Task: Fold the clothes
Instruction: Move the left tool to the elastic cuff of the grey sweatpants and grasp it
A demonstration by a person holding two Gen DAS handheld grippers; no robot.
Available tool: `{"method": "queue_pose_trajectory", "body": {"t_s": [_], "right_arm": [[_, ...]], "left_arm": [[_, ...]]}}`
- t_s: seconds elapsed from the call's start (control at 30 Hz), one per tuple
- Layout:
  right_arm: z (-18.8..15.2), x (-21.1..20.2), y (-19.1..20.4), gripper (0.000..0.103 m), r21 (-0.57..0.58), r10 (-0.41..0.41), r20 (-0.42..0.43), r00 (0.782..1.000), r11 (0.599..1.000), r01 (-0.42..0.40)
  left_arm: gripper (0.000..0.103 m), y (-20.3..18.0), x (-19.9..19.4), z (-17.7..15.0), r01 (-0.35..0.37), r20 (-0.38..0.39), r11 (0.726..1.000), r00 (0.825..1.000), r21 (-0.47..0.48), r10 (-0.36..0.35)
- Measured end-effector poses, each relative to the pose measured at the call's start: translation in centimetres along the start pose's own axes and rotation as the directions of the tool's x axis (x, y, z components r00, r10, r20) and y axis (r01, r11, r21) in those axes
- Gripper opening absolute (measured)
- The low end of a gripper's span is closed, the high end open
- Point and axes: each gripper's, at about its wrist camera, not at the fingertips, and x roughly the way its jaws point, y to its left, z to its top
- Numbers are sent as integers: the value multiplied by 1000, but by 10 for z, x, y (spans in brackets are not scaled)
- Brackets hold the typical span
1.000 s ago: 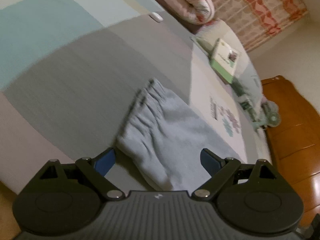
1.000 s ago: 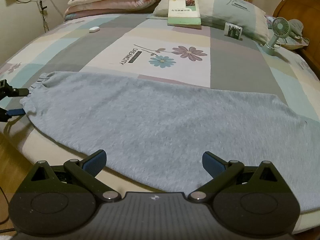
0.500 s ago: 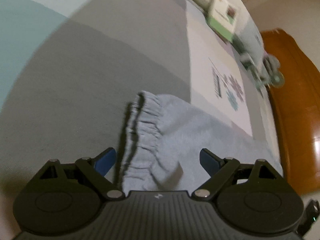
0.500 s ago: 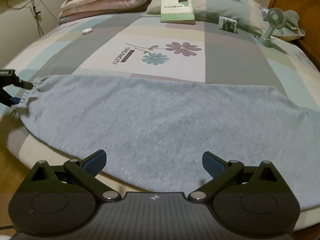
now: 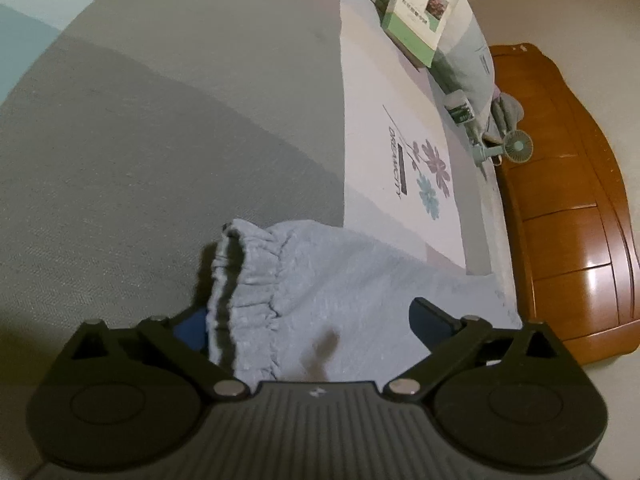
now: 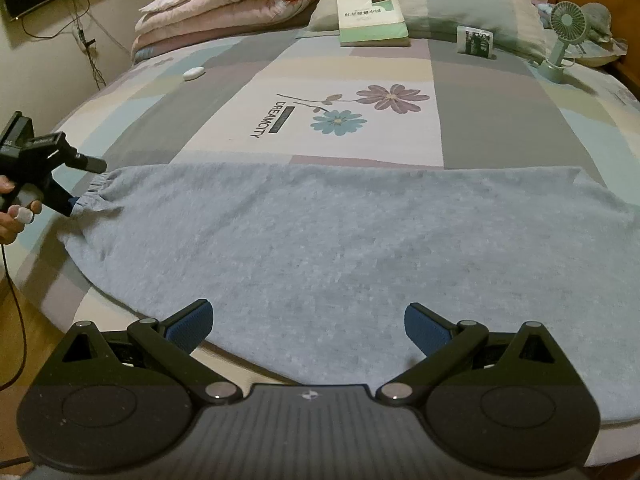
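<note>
A light blue garment (image 6: 340,240) lies spread flat along the near edge of the bed (image 6: 500,120), its long side running parallel to that edge, with some of it hanging over. Its gathered elastic cuff (image 5: 244,280) sits at the left end, near the bed's near left corner.

The left claw (image 5: 308,320) is at that cuff, its jaws wide apart, having just been opening a little further. The cuff lies between the two blue pads (image 5: 430,316); the left one is tucked just beside the cuff's rim and partly hidden by it, the right one stands clear above the cloth. Neither pad presses on the fabric. In the right wrist view this claw (image 6: 76,184) shows at the left edge of the bed, held by a hand (image 6: 12,216), one finger above the cuff and one beside it.

The right claw (image 6: 308,324) hangs over the near edge of the bed around the middle of the garment, jaws spread wide with nothing gripped; the cloth lies below and between its pads (image 6: 190,326).

At the far edge of the bed a rolled pink quilt (image 6: 224,4) sits beside a pillow (image 6: 460,4) with a green book (image 6: 370,12) on it. A small card (image 6: 476,42) leans on the pillow, and a mint handheld fan (image 6: 562,40) stands toward the far right corner. A small white object (image 6: 194,73) rests on the sheet toward the far left.
</note>
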Motion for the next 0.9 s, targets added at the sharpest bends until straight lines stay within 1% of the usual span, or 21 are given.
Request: {"method": "queue_pose_trajectory", "body": {"t_s": [0.07,0.17,0.23,0.37,0.47,0.53,0.6,0.7,0.77,0.83,0.9], "right_arm": [[0,0,0,103,4,3,2,1000,1000,-3],[1,1,-2,103,14,11,5,1000,1000,-11],[0,2,-3,103,24,18,5,1000,1000,-18],[-1,5,-5,103,40,23,-8,1000,999,-23],[0,4,-5,103,46,21,-3,1000,999,-21],[1,3,-4,103,48,26,4,1000,999,-26],[1,2,-4,103,45,27,7,1000,999,-28],[0,1,-6,103,50,26,10,1000,998,-27],[-1,3,-8,103,63,29,4,1000,998,-30],[-2,6,-10,103,72,33,-7,999,997,-32],[-4,10,-9,103,72,32,-18,999,997,-31]], "left_arm": [[98,-3,-1,-7,5,-18,1000,1000,17,-5],[98,-1,-3,-19,35,-70,999,997,20,-33],[98,1,-4,-23,55,-85,998,995,12,-53],[99,1,1,-13,86,-75,996,994,7,-85],[99,-3,6,1,93,-71,996,993,18,-92],[99,-3,7,5,97,-70,995,993,12,-96],[99,-1,4,0,104,-77,995,992,7,-103],[98,8,-5,-17,131,-103,991,986,6,-130],[97,17,-6,-21,169,-75,985,983,-17,-170],[97,23,-4,-19,202,-48,979,978,-39,-203],[97,19,1,-13,197,-45,980,979,-34,-199]]}}
